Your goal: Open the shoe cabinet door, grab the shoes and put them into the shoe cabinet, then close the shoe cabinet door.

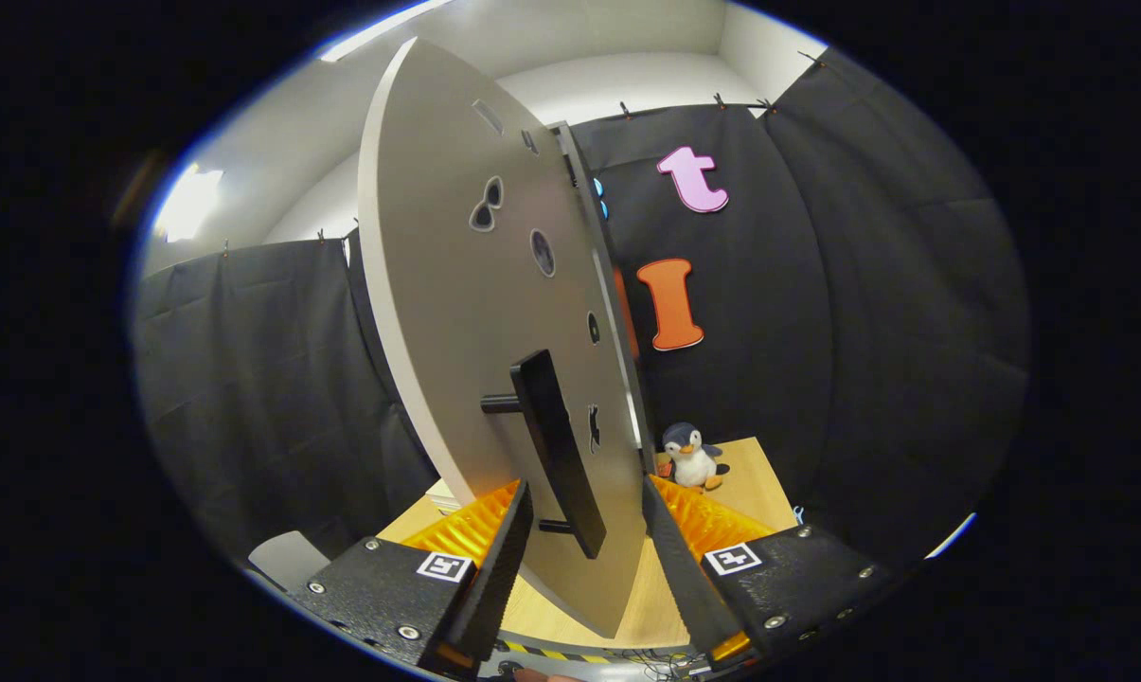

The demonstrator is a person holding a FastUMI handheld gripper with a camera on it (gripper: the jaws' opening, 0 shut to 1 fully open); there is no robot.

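Shoe cabinet door [456,313] ajar; hand-held gripper [584,530] spread wide, fingers flanking its black handle [556,455], neither visibly pressing.

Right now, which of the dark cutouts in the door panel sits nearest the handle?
The lowest cutout, just beyond the black handle on the cabinet door; the others climb higher up the panel. The open gripper straddles the handle.

Matt smooth cabinet door [456,313], matt black handle [559,453], wood-grain tabletop [745,483].

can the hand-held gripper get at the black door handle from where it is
Probably yes: the hand-held gripper is open, and the black handle on the cabinet door sits between its fingers, nothing blocking.
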